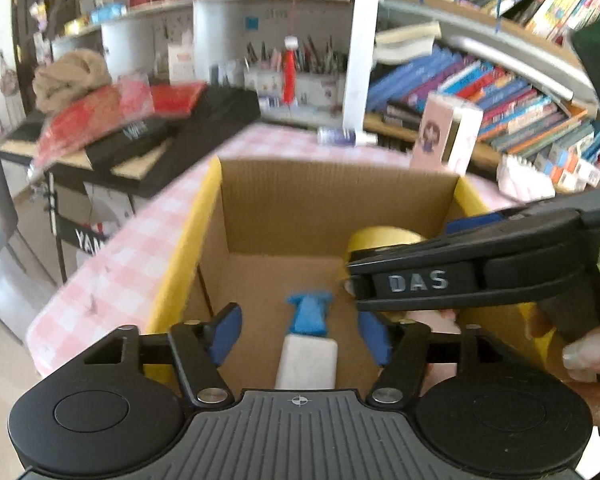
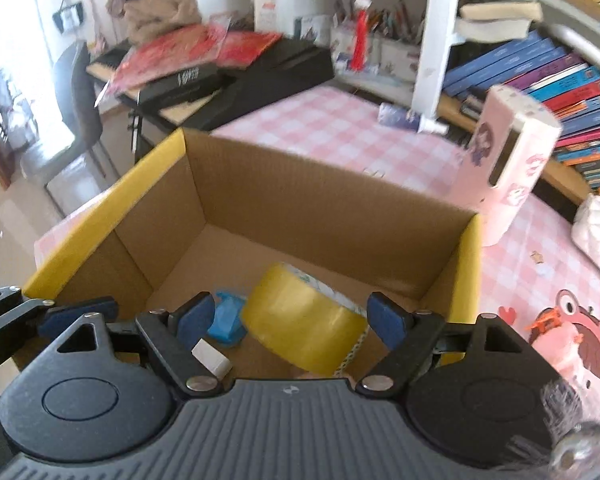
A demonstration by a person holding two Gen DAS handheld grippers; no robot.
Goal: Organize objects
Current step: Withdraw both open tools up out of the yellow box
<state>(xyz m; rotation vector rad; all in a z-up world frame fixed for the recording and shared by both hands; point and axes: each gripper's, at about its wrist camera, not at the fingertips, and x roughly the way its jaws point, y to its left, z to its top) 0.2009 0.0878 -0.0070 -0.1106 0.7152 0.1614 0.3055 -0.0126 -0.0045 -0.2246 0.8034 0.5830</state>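
- Left wrist view: left gripper [image 1: 302,334] hangs over an open cardboard box [image 1: 340,196] with yellow flaps, standing on a pink-checked surface [image 1: 140,240].
- Blue fingers [image 1: 226,334] spread apart, released; nothing pressed between them.
- White bottle with a blue cap [image 1: 308,344] lies on the box floor, below and between the fingers, clear of both pads.
- Roll of yellow tape [image 1: 380,236] sits at the right side of the box, partly hidden behind the right gripper [image 1: 364,284], which reaches in from the right. A hand [image 1: 588,354] shows at the right edge.
- Far right on the surface: a pink box [image 1: 446,136], upright. Bookshelf [image 1: 520,96] beyond it.

- Right wrist view: right gripper [image 2: 290,320] held over the same cardboard box [image 2: 320,208]; its fingers [image 2: 388,322] stand wide, released.
- Roll of yellow tape [image 2: 304,320] lies tilted on the box floor between the fingers; whether either pad touches it I cannot tell.
- White bottle with a blue cap [image 2: 226,320] lies just left of the tape, partly hidden by the left finger.
- Pink box [image 2: 508,160] stands upright on the surface [image 2: 340,132], just beyond the far right corner of the cardboard box.
- Left gripper's edge enters at the left [image 2: 28,312].
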